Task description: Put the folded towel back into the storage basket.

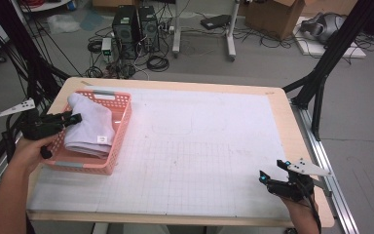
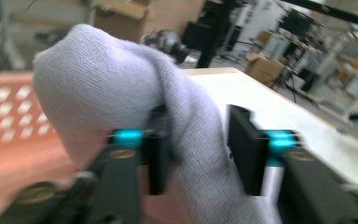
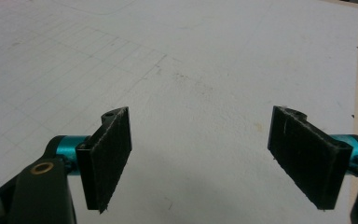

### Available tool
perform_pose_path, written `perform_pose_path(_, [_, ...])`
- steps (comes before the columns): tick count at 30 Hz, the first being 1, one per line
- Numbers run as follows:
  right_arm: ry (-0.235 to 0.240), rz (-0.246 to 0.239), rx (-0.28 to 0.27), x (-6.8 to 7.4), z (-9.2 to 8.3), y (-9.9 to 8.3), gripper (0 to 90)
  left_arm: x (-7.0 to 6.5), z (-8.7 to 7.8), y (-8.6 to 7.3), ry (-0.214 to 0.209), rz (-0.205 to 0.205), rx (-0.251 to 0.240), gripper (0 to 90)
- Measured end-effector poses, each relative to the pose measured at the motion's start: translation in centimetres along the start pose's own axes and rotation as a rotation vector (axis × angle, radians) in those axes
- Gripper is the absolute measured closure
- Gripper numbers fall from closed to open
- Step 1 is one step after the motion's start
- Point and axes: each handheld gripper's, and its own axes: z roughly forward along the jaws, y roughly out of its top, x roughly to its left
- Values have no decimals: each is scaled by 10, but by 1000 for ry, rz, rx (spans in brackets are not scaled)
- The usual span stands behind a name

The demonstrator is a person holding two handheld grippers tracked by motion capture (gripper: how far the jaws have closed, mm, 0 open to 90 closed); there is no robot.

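Observation:
A pale lilac folded cloth lies in a pink plastic basket at the table's left. My left gripper reaches over the basket's near-left side to the cloth. In the left gripper view a fold of the cloth hangs between the jaws of the left gripper; it rests against one pad, and a gap shows before the other, so the jaws stand open. My right gripper hovers low at the table's front right. Its jaws are wide open, with nothing but white gridded paper between them.
A white gridded sheet covers most of the wooden table. The pink basket wall is close behind the left jaws. Past the far edge the floor holds computer towers, cables and cardboard boxes. Black frame posts stand at both sides.

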Motion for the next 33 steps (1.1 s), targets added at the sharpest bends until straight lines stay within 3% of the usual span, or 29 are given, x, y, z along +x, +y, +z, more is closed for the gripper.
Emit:
perform_pose_path(1, [0,0,0,0,0,0,204,1,-1,1,27,-34,6,489])
perform_pose_path(3, [1,-2,0,0,0,0,204,3,-9,4,110,-68,-6,377])
perform_pose_path(4, [1,-3,-3,0,0,0,204,3,-9,4,110,-68,-6,357])
perform_pose_path(7, [4,-2,-2,1,-1,1,204,2,-21,10,179,-92,-74,347])
perform_pose_path(11, [6,-1,-4,1,-1,1,205,-4,-25,15,218,-73,-83,329])
perform_pose_path(13, [6,-4,-3,1,-1,1,204,-9,-21,14,244,-44,-36,328])
perform_pose_path(14, [6,-4,-3,1,-1,1,204,-12,-14,12,257,-33,22,327])
perform_pose_path(15, [7,-5,-4,1,-1,1,204,-12,-14,12,257,-33,22,327])
perform_pose_path(16, [7,-5,-4,1,-1,1,204,-14,-9,10,270,-30,56,327])
perform_pose_path(20, [10,-8,-4,2,0,1,204,-17,16,2,346,-43,242,340])
perform_pose_path(23, [11,-6,-2,2,-1,1,204,-17,23,2,384,-26,278,345])
perform_pose_path(25, [10,-3,-2,2,0,1,204,-14,36,-1,429,-30,354,354])
perform_pose_path(30, [13,-4,3,3,1,1,204,-12,55,-8,449,-51,435,357])
perform_pose_path(33, [12,-7,3,3,1,1,204,-9,67,-17,443,-32,508,359])
